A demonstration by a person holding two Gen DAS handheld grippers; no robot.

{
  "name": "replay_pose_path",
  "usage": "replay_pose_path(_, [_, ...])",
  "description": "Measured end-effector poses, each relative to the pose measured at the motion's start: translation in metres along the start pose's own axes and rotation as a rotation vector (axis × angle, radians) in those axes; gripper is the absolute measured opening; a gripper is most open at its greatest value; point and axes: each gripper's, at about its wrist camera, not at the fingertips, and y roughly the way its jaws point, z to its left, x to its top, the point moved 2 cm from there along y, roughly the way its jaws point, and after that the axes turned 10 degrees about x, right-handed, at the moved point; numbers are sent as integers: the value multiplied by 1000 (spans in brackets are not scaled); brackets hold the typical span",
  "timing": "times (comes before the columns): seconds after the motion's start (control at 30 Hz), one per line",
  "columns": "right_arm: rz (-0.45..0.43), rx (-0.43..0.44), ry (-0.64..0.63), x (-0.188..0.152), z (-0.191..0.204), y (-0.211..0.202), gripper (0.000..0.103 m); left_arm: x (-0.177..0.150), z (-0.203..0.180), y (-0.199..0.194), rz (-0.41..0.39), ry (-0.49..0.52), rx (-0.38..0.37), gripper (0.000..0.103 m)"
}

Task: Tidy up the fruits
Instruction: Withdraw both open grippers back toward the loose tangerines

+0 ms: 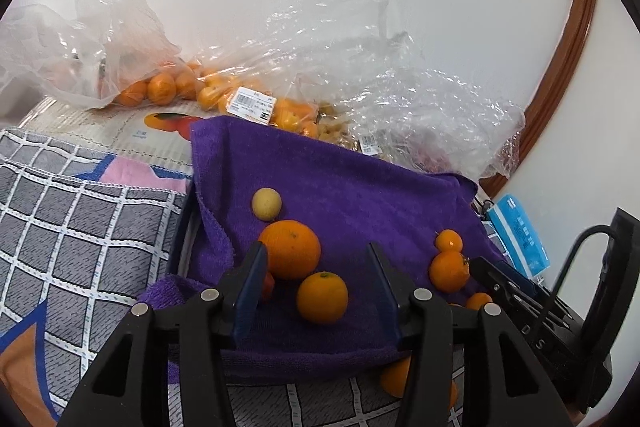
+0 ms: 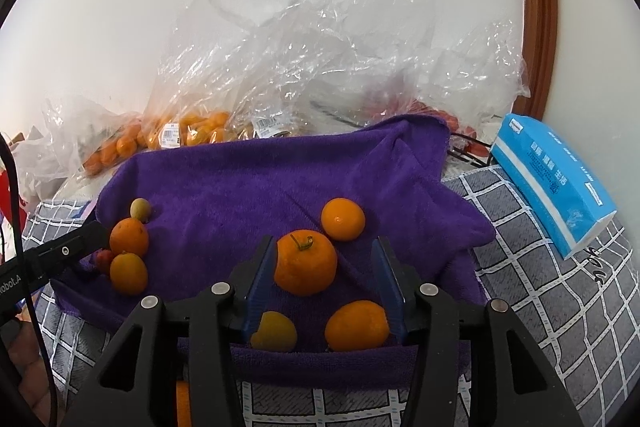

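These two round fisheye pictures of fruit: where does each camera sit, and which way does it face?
Left wrist view: mounted behind the open left gripper, looking forward over the purple terry towel at a large round orange; the right gripper shows at the right edge.
Right wrist view: behind the open right gripper, facing a stemmed orange; the left gripper shows at the left edge.
Shared: towel, oranges, clear plastic fruit bags, blue tissue pack.

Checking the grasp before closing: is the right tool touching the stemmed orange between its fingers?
Cannot tell. In the right wrist view the stemmed orange meets the left finger's edge with no visible gap; purple towel shows before the other. The right tool is open.
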Motion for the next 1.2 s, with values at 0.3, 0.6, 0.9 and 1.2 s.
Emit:
replay_pose_path(0.3, [-31, -4, -18, 1, 4, -12, 49, 2, 3, -5, -38, -21, 33, 48])
replay_pose_path(0.6, [-23, -58, 18, 7, -3, -22, 49, 4, 10, -10, -47, -63, 41, 48])
replay_pose_path(0.9, [27, -21, 51, -3, -2, -47, 49, 3, 4, -10, 26, -10, -2, 46])
replay_pose_path(1.2, [35, -38, -34, -14, 23, -69, 49, 3, 15, -40, 34, 2, 27, 48])
